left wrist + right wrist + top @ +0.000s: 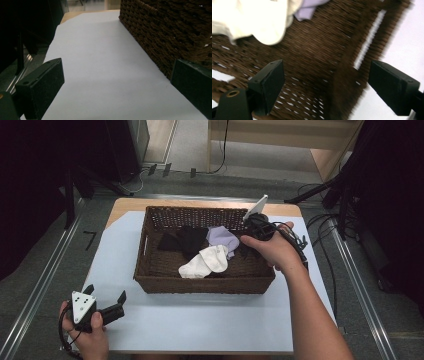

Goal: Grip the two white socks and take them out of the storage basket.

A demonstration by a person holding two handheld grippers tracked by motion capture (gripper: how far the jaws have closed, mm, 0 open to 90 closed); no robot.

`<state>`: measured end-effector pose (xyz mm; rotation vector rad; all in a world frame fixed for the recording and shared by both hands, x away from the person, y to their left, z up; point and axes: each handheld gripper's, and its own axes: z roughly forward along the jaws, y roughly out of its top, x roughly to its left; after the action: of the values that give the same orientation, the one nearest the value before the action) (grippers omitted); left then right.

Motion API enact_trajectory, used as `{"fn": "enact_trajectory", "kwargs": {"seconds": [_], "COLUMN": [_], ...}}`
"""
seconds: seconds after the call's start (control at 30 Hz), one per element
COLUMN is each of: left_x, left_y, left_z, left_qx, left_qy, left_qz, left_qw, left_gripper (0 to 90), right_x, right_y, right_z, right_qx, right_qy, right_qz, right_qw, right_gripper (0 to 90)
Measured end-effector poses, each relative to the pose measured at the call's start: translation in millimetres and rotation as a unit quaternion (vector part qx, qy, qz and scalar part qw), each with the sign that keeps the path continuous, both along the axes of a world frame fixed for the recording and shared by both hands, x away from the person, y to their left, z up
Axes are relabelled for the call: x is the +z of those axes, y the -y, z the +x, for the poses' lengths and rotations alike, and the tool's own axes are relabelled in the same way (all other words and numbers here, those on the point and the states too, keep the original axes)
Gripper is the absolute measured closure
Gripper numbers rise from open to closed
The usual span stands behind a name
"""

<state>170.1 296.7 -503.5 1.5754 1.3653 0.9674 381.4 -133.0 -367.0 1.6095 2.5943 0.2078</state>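
My right tongs (325,85) hang open and empty over the wicker basket (150,270)'s 3 o'clock wall and could snag its weave rather than the white sock (207,262), while my left tongs (105,301) idle open at 8 o'clock.

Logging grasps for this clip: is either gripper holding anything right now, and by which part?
Nothing is held. The left gripper is open over the white sheet; the right gripper is open above the basket floor.
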Motion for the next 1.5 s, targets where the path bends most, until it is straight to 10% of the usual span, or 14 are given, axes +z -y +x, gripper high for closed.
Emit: {"fn": "enact_trajectory", "kwargs": {"seconds": [0.73,1.03,1.5], "left_x": [0.3,0.1,-0.1], "left_y": [-0.1,-0.2,-0.1], "left_z": [1.1,1.8,3.0], "left_qx": [-0.001,-0.002,-0.003], "left_qy": [-0.01,-0.01,-0.014], "left_qz": [0.0,-0.001,-0.004], "left_qw": [1.0,0.9999,0.9999], "left_gripper": [0.0,0.0,0.0], "right_x": [-67.6,-85.7,-103.1], "right_y": [-101.0,-118.2,-131.2], "right_z": [11.8,23.3,23.5], "right_qx": [0.064,0.05,0.062], "right_qy": [-0.011,-0.008,0.009], "right_qz": [0.005,0.017,-0.043], "right_qw": [0.9979,0.9986,0.9971], "right_gripper": [17.9,15.5,31.9]}}
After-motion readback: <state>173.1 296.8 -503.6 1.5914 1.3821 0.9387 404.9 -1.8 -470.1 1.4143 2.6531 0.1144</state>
